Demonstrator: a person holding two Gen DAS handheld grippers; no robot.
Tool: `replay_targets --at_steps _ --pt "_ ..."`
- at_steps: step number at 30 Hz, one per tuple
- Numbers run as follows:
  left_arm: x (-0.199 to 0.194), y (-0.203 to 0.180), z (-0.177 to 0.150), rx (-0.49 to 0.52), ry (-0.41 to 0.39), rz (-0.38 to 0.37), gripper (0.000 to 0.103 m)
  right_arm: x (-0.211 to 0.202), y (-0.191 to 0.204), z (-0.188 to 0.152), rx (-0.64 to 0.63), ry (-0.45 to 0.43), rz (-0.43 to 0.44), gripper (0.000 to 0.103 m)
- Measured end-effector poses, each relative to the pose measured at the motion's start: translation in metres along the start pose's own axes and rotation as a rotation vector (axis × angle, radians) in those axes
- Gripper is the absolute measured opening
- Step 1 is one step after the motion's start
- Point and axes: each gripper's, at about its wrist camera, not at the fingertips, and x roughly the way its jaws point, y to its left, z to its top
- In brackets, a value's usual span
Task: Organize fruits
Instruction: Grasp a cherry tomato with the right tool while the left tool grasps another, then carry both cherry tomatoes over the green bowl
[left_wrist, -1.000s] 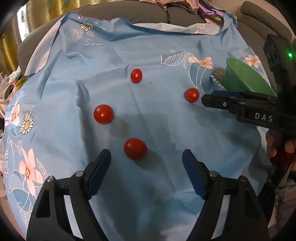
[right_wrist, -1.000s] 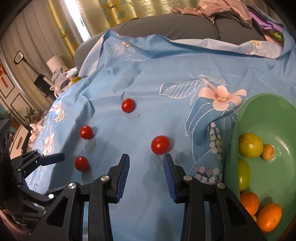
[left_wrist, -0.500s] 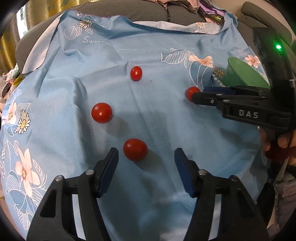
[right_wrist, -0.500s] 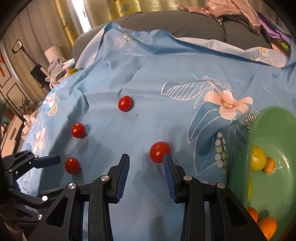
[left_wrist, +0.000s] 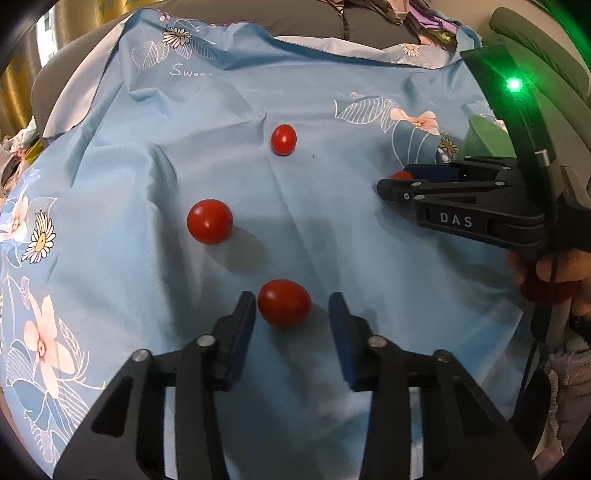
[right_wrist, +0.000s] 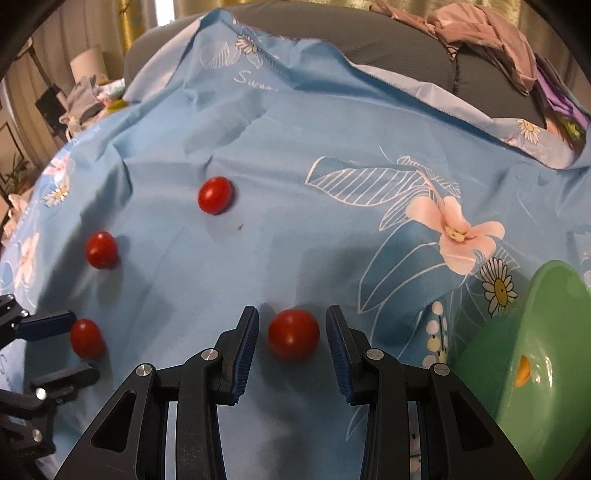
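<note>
Fingers of both grippers stand part-open, each pair bracketing a red tomato on the blue floral cloth without closing on it. At the bottom centre of the left wrist view, the left gripper (left_wrist: 291, 314) has a tomato (left_wrist: 284, 303) between its blue pads, the fruit lying hard against the left pad, contact uncertain, with a clear gap to the right one; its slightly longer axis runs across the gap. At the bottom centre of the right wrist view, the right gripper (right_wrist: 291, 334) straddles its own tomato (right_wrist: 293, 334), centred, with slim gaps on either side. Each fruit sits just at the fingertips, so the close seems the next step. Two more tomatoes lie free higher in the left view, one at centre left (left_wrist: 209, 226), one above centre (left_wrist: 283, 139). A green bowl (right_wrist: 546, 387), cut off at the lower right edge of the right view, shows only a sliver of orange fruit; its other contents are hidden.
</note>
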Motion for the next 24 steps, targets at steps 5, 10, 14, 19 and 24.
replay_targets --at_steps 5,10,14,19,24 --pt "0.004 0.005 0.001 -0.012 0.008 0.006 0.030 0.002 0.000 -0.001 0.003 0.013 0.010 0.038" --pt "0.007 0.011 0.001 -0.033 0.007 0.007 0.030 0.004 -0.001 -0.002 0.012 0.010 0.036 0.031" --pt "0.010 0.012 0.002 -0.036 0.004 0.011 0.030 0.004 -0.001 -0.003 0.008 0.003 0.046 0.029" --pt "0.005 0.010 0.001 -0.035 -0.010 0.026 0.029 0.001 -0.002 -0.004 0.028 -0.011 0.071 0.029" --pt "-0.007 0.009 0.001 -0.033 -0.033 0.034 0.029 -0.014 0.000 -0.006 0.046 -0.049 0.109 0.029"
